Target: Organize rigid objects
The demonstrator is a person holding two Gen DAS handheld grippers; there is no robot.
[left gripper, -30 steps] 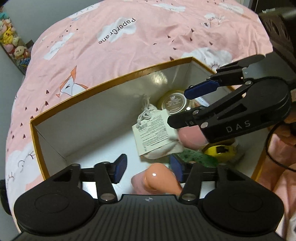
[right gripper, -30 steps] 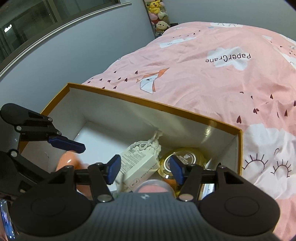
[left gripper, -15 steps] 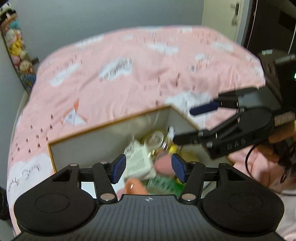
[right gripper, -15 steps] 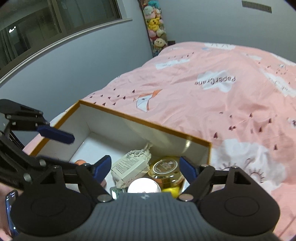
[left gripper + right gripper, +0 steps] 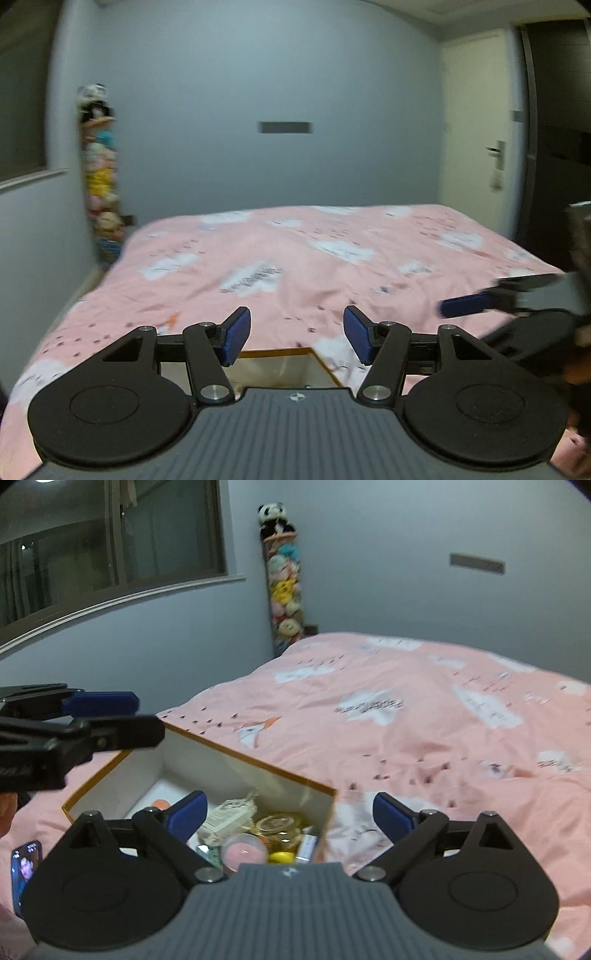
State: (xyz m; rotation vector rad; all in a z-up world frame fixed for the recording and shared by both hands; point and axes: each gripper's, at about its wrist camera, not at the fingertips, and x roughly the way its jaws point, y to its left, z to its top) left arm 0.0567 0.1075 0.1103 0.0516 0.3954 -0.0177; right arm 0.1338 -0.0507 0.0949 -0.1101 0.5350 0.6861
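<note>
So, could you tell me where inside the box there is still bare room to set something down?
The box floor is bare at its left end, beyond the orange item. The right end is crowded: tagged pouch, gold-lidded jar, pink cup.

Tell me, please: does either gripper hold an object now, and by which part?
Nothing is held: the left gripper and the right gripper are both open and empty.

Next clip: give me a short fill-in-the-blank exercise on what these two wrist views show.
1. The white cardboard box with the orange rim sits on a bedspread whose main colour is ____.
2. The jaws of the right gripper stand ____, with nothing between them.
3. The round glass jar with the gold lid lies ____ the box.
4. The stack of plush toys in the corner is topped by a toy ____.

Missing words: pink; open; inside; panda
</note>
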